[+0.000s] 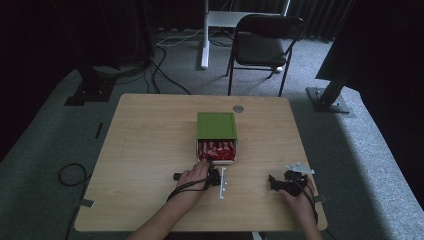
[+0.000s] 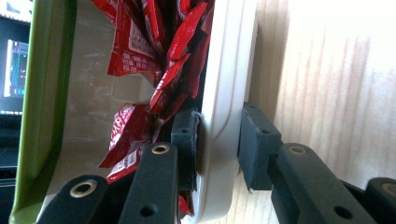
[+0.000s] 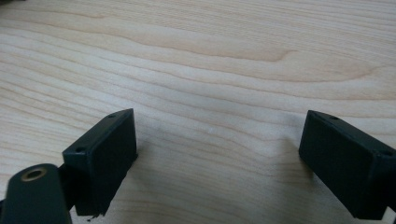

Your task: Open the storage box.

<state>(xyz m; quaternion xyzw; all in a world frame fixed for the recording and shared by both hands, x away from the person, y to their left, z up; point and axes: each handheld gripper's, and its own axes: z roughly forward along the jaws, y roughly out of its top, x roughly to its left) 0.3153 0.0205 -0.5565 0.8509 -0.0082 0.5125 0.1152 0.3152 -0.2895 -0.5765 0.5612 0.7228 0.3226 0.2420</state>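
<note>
The box [image 1: 216, 145] sits mid-tabletop [image 1: 150, 150], its green lid [image 1: 216, 125] slid back so the red packets [image 1: 217, 147] show at the near end. The left gripper [image 2: 217, 140] has its fingers [image 2: 184, 135] clamped on the box's near white wall, one pad inside against the packets, the other outside. So the step in hand looks like holding or tugging the box (not picking a packet). The right gripper [image 3: 217, 158] rests off to the side, fingers spread over bare wood. Next, I judge, it must come across and pinch one packet while the left keeps the box steady.
</note>
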